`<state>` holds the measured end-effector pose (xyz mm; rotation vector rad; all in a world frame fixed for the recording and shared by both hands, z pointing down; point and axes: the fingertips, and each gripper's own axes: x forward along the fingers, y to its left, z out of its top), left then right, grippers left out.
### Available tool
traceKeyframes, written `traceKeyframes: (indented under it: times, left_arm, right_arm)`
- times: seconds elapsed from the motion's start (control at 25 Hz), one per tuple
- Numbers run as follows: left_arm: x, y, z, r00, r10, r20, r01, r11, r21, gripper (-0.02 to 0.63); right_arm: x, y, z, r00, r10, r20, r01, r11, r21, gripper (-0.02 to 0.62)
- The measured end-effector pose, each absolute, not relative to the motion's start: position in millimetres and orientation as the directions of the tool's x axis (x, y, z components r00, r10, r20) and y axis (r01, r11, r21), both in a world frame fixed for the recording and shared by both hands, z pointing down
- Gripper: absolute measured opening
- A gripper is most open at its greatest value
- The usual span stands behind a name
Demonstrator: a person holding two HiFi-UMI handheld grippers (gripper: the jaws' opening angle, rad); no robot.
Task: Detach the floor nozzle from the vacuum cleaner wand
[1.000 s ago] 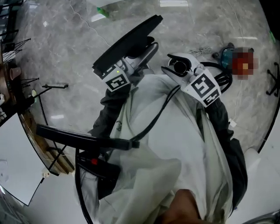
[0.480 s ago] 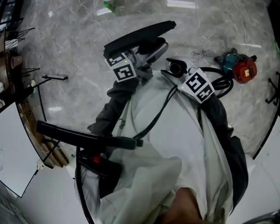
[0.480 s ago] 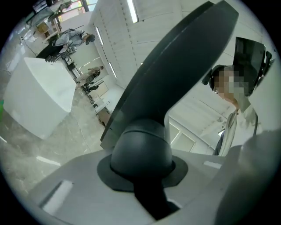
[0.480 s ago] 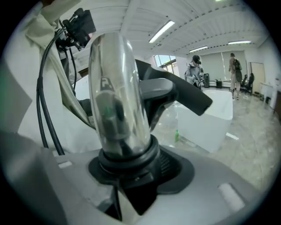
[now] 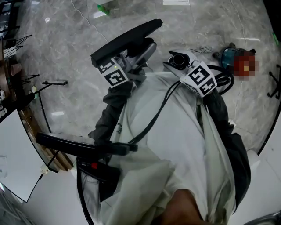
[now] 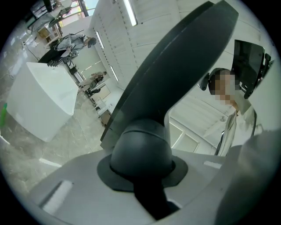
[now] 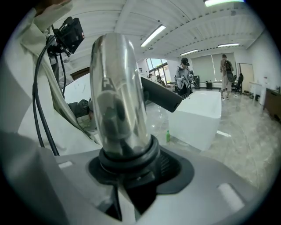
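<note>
Nearest is the person's pale garment (image 5: 175,145), with black cables (image 5: 153,118) running across it. A black bar-shaped device (image 5: 74,141) juts out at the near left.

Beyond that, the left gripper (image 6: 144,160) is closed on the floor nozzle (image 5: 127,40). The nozzle's dark rounded neck sits snug between the grey jaws, which stand partly apart around it. Its long flat black head slants up and away to the far left, clear of the floor.

To its right, the right gripper (image 7: 131,172) is clamped on the wand (image 7: 117,105). The shiny tube and its black collar sit tight between the jaws. In the head view the wand's end (image 5: 178,60) shows an open dark mouth just right of the nozzle's neck. The two parts are near each other but apart, so the nozzle is off the wand.

Farther off is the grey marble floor (image 5: 66,48). A teal and red tool (image 5: 228,52), partly blurred over, lies on it at the far right. A green bottle (image 5: 102,9) lies at the far edge, left of centre; whether anything is in it I cannot tell.
</note>
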<state>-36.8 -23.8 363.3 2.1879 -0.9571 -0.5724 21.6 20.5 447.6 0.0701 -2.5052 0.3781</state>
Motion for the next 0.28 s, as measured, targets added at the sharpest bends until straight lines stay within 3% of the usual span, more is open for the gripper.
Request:
traceKeyframes:
  times: [0.28]
  left_arm:
    - [-35, -23, 361, 0.625, -0.771, -0.123, -0.471, -0.498, 0.728, 0.086]
  right_arm:
    - [38, 3, 452, -0.804, -0.014, 0.594, -0.188, 0.955, -0.232, 0.193]
